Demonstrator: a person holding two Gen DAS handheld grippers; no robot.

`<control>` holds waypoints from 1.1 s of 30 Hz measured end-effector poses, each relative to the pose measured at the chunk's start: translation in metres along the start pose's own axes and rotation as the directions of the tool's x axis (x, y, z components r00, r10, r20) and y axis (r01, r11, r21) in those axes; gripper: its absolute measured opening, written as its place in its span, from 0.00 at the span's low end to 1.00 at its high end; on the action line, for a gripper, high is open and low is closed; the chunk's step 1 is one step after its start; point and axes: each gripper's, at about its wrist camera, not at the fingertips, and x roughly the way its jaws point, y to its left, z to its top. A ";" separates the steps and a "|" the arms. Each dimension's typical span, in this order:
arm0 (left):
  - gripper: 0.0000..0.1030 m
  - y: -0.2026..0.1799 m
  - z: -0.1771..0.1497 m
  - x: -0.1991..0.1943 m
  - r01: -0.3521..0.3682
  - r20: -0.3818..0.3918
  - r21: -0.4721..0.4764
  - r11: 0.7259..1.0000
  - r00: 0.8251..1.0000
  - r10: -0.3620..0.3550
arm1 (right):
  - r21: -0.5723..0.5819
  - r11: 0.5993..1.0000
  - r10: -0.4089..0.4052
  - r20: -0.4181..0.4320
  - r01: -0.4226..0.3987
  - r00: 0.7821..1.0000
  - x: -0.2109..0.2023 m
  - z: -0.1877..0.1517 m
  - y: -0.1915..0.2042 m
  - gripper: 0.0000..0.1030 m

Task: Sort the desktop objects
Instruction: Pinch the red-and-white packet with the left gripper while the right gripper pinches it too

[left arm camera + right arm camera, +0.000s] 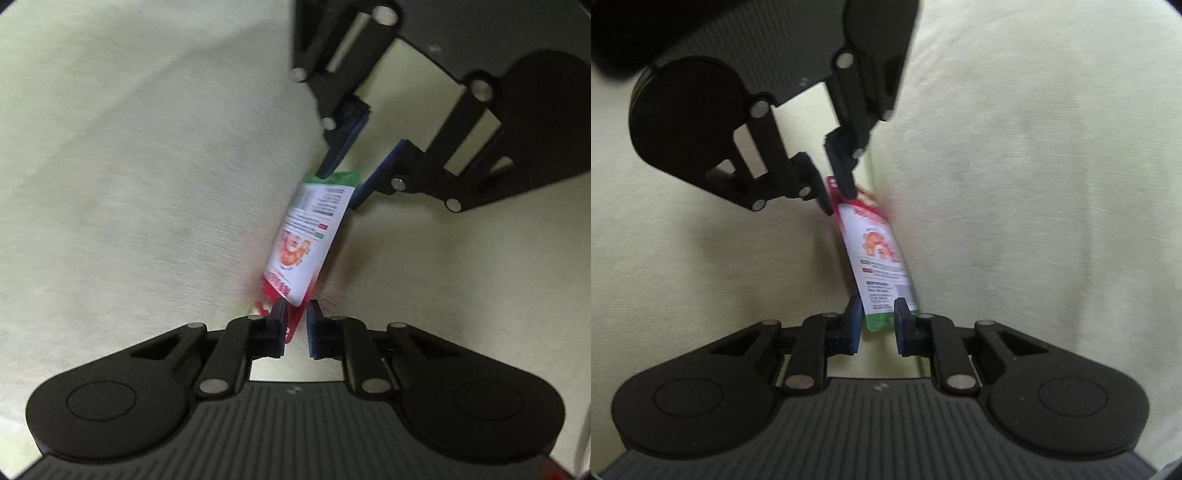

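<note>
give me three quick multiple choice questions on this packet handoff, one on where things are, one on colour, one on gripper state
1. Where is the packet?
A. flat on the cloth
B. stretched between the two grippers
C. in a bin

2. What colour is the packet end at the right gripper?
A. green
B. blue
C. black

3. How do the left gripper fingers stand?
A. spread wide, away from the packet
C. out of view
B. close together at the red end of the packet

Answers: 1 B, each gripper has one end of it above the pale cloth; 2 A, a green strip sits between the right fingers; 3 B, the red end lies in the narrow gap between the left fingers, though a firm pinch is not clear.
</note>
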 end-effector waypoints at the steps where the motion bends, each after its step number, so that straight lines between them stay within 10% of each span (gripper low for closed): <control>1: 0.18 0.004 -0.001 -0.002 -0.022 0.014 -0.016 1.000 1.000 0.022 | 0.017 1.000 -0.011 0.002 0.011 1.000 -0.001 0.000 -0.004 0.12; 19: 0.12 0.030 0.011 0.027 0.048 0.018 -0.097 0.994 0.999 -0.046 | 0.023 0.999 0.027 -0.045 -0.026 0.999 0.019 -0.007 -0.015 0.09; 33: 0.11 0.062 0.028 -0.057 0.078 0.080 -0.174 0.982 0.995 -0.064 | 0.049 0.999 -0.012 0.011 0.011 1.000 -0.074 -0.004 -0.040 0.10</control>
